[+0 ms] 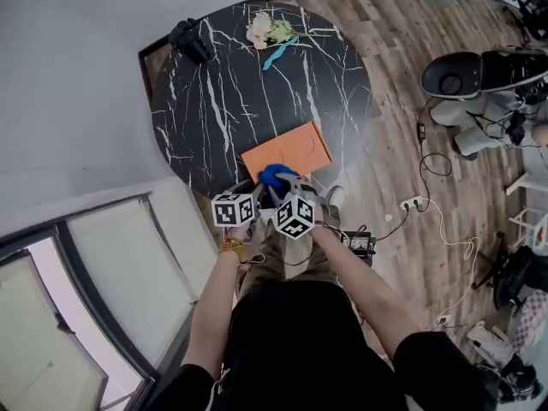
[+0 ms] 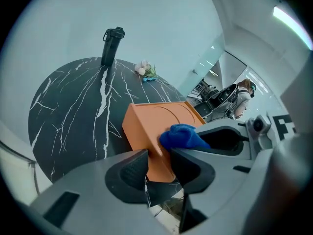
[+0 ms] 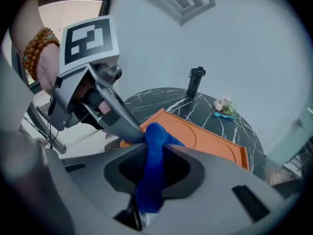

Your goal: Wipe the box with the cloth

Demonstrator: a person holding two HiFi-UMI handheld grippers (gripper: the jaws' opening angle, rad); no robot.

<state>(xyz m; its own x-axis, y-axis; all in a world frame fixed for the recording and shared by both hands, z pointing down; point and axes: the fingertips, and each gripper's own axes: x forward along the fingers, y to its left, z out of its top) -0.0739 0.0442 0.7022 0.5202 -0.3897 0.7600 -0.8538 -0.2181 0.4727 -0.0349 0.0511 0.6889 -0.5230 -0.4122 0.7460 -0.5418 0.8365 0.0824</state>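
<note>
Standing at the far left rim of the round black marble tabletop (image 1: pixel 218 101) is a dark bottle (image 2: pixel 111 45), upright and well apart from everything else. Nearer, a bead bracelet (image 3: pixel 36 47) circles the wrist of the hand that carries the left tongs (image 2: pixel 160 166). These tongs reach over the near edge of the tabletop with their jaws spread. The near corner of the box (image 2: pixel 156 115) shows in the gap between the pads, and I cannot tell whether either pad touches it. The box is flat and orange, with a round groove in its top face. It lies on the near part of the tabletop, its near end just in front of both tongs. On that near end sits the blue cloth (image 3: pixel 155 143), bunched into a lump. In the right gripper view one finger of the left tongs runs down to meet it. The right tongs (image 3: pixel 155 169), close beside the left, pinch the cloth. It stands squeezed between the two jaws, and a fold of it hangs down behind them. Further right, at the far rim, lie pale flowers (image 1: pixel 267 30) with a light blue strip beside them. Right of the tabletop, cables (image 1: pixel 437 221) trail over the wooden floor (image 1: pixel 385 50).
</note>
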